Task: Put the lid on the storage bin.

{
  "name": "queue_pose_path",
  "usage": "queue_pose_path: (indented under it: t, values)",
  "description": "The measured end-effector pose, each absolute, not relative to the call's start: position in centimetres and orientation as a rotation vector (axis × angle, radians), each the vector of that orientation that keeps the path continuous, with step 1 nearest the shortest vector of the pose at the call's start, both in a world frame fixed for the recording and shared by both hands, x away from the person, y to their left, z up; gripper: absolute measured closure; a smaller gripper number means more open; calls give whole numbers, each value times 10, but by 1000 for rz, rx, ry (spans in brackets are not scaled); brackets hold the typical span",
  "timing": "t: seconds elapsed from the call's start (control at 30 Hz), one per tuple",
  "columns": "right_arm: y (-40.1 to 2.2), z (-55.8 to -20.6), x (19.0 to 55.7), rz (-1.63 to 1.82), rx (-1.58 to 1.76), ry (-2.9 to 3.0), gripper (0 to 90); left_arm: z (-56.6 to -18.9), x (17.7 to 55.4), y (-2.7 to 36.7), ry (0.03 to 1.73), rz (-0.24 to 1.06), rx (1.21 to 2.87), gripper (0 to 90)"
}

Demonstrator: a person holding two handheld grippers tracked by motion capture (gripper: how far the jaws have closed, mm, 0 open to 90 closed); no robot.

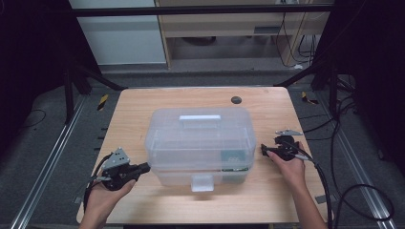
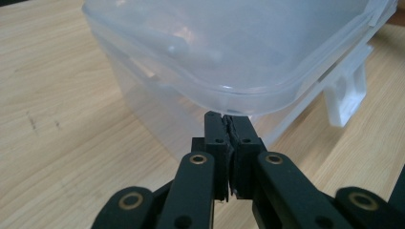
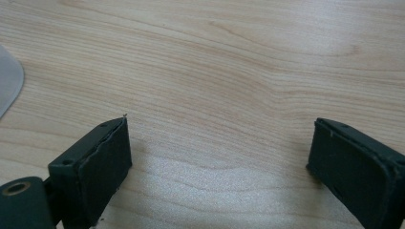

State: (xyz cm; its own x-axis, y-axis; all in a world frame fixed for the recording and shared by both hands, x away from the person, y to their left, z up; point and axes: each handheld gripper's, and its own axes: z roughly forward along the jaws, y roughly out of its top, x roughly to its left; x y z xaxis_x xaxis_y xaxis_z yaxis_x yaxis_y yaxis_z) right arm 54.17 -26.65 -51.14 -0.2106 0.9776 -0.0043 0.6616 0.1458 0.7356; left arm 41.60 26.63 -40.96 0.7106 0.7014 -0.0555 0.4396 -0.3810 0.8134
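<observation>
**One clear box, two grippers at its sides**

I count one translucent plastic storage box with a hinged lid (image 1: pixel 198 143), sitting in the middle of the light wooden table (image 1: pixel 143 102), a little toward the near edge. One white carry handle (image 1: pixel 199 118) lies flat on the lid, and one white latch (image 1: pixel 202 182) hangs at the front wall. Through the plastic I make out something greenish near the box's right front corner; too blurred to name.

My left gripper (image 1: pixel 145 167) is at the box's left front corner, black jaws pressed together with nothing between them, tips right under the lid's rim (image 2: pixel 229 93) — touching or just shy, I can't tell. My right gripper (image 1: pixel 263 150) sits off the box's right side, near the table's right edge, jaws spread wide over bare wood, nothing between the pads (image 3: pixel 107 157).

One dark round cable port (image 1: pixel 236 100) sits near the far edge, well apart. The box itself stands between the two grippers.
</observation>
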Motion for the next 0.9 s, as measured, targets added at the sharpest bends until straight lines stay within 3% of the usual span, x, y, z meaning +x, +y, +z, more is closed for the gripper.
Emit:
queue_pose_path:
  t: [0.2, 0.33, 0.43, 0.53, 0.6, 0.9]
  values:
    - [-266, -512, 542, 844, 1564, 1933, 73, -409, 411, 285, 906, 439, 2034, 831]
    - [-266, -512, 541, 845, 1565, 1938, 65, -414, 428, 297, 971, 600, 2069, 651]
    - [-267, -512, 542, 841, 1567, 1936, 51, -428, 452, 300, 998, 661, 2077, 460]
    - [-267, -512, 543, 832, 1565, 1937, 35, -445, 481, 302, 1043, 657, 2060, 304]
    - [-266, -512, 543, 832, 1595, 1927, 18, -457, 497, 301, 1086, 653, 2055, 256]
    - [-265, -512, 542, 810, 1619, 1904, 5, -494, 535, 298, 1184, 582, 2034, 126]
